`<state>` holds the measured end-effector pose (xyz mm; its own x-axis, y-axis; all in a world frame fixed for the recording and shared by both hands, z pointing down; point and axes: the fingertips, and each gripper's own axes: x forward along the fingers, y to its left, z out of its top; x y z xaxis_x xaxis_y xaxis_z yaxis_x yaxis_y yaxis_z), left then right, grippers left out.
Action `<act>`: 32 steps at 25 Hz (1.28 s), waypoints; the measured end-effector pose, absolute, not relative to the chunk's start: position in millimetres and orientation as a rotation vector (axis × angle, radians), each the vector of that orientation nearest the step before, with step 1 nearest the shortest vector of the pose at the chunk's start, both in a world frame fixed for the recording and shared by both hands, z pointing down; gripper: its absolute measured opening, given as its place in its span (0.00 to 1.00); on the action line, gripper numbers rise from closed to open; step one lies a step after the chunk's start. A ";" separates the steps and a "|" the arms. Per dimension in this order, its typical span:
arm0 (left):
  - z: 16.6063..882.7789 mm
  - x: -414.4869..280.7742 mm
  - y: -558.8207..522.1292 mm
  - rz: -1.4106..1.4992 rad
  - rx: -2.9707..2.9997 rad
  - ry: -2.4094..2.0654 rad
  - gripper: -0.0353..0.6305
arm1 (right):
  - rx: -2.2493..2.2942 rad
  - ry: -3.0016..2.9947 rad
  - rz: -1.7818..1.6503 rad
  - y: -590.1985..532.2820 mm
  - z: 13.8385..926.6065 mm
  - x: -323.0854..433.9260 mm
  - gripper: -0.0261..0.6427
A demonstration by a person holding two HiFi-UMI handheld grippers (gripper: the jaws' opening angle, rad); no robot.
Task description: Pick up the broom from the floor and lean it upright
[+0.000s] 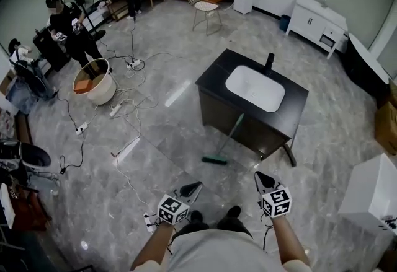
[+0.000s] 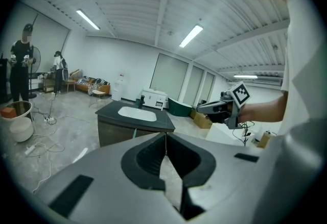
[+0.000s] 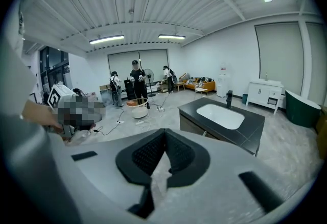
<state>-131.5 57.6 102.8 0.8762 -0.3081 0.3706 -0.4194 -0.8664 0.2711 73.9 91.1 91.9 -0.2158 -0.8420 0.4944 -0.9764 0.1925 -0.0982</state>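
Ahead of both sets of fingers in the head view, a slim green-handled broom with a flat green head (image 1: pixel 228 138) stands on the grey marble floor. Its head rests on the floor. Its long axis slants up and away to the right, and the handle's top end leans on the front of a dark cabinet with a black top (image 1: pixel 217 111) and an oval white basin (image 1: pixel 255 88). The left gripper (image 1: pixel 197 185) and the right gripper (image 1: pixel 259 176) are held low near the person's body, well apart from the broom and pointing toward it. The broom lies roughly between them, its head nearer the left fingers and the handle's top nearer the right ones. Judging from this, the broom already leans upright and neither hand needs to reach for it.

Looking along the left gripper (image 2: pixel 164 141) in its own view, the black fingers are clenched together with nothing between them. Beyond the fingers stands the cabinet (image 2: pixel 135 118), with a thin sliver of the broom handle (image 2: pixel 135 133) showing just above the gripper body. The right gripper (image 2: pixel 202 108) is off to the right of the fingers.

Along the right gripper (image 3: pixel 164 139) in its own view, the fingers are likewise pressed together and empty. The cabinet (image 3: pixel 240 127) sits ahead and to the right of the fingers, and the gripper body hides most of the broom.
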 end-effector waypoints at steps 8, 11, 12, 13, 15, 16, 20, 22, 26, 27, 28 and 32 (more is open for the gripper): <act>71.8 -185.9 66.6 0.366 2.728 -0.465 0.07 | 1.853 -2.114 0.505 135.2 52.4 14.5 0.04; 63.8 -195.1 76.9 0.380 2.753 -0.433 0.07 | 1.904 -2.099 0.495 154.2 37.1 3.9 0.04; 62.4 -195.9 79.3 0.389 2.760 -0.422 0.07 | 1.921 -2.095 0.494 159.8 32.3 2.1 0.04; 61.4 -194.9 81.6 0.396 2.765 -0.409 0.07 | 1.937 -2.092 0.494 165.0 28.4 1.6 0.04; 60.6 -189.3 86.7 0.400 2.775 -0.381 0.07 | 1.956 -2.092 0.490 174.5 24.1 2.2 0.04; 60.6 -186.1 88.9 0.400 2.782 -0.370 0.07 | 1.956 -2.097 0.482 178.5 23.1 2.1 0.04; 59.1 -174.0 95.6 0.393 2.808 -0.359 0.07 | 1.937 -2.147 0.424 193.2 16.1 1.7 0.04; 57.6 -167.5 96.6 0.388 2.814 -0.380 0.07 | 1.944 -2.168 0.422 199.5 9.1 7.1 0.04; 46.8 -159.3 101.8 0.354 2.805 -0.402 0.07 | 1.942 -2.180 0.423 209.0 -4.2 15.3 0.04; 46.3 -156.2 105.1 0.355 2.807 -0.401 0.07 | 1.941 -2.183 0.422 212.0 -3.5 18.9 0.04; 47.1 -152.9 108.9 0.359 2.809 -0.402 0.07 | 1.942 -2.187 0.426 215.1 -1.9 23.0 0.04; 51.1 -142.5 119.1 0.360 2.808 -0.422 0.07 | 1.960 -2.203 0.448 222.5 3.2 36.0 0.04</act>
<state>-142.5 119.1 51.1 0.9264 -0.2487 0.2827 -0.3182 -0.9185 0.2346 36.0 222.5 3.2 -0.1295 -0.9408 0.3133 -0.9884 0.0972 -0.1167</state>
